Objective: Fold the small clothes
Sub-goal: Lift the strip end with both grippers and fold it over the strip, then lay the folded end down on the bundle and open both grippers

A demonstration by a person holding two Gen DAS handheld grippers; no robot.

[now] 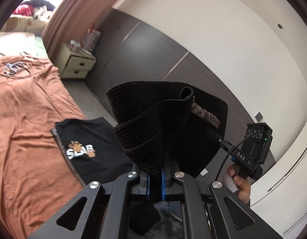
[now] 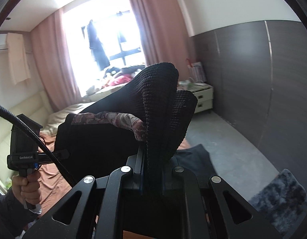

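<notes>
Bedroom with dark panelled wall (image 2: 253,75), pink curtains (image 2: 48,63) at a bright window, grey floor. A bed covered by an orange sheet (image 1: 24,119) occupies the left of the left wrist view; a cream bedside cabinet (image 1: 76,63) stands beyond it against the wall. A folded black T-shirt (image 1: 87,149) with white and orange print lies on the sheet near the bed's edge. A black knitted garment (image 1: 153,119) with a patterned inner band is held up in the air between both tools, above the bed's edge. Left gripper (image 1: 155,177) is clamped on one bunched edge of it; right gripper (image 2: 153,171) is clamped on the other. A hand (image 1: 240,181) grasps the right tool's handle.
</notes>
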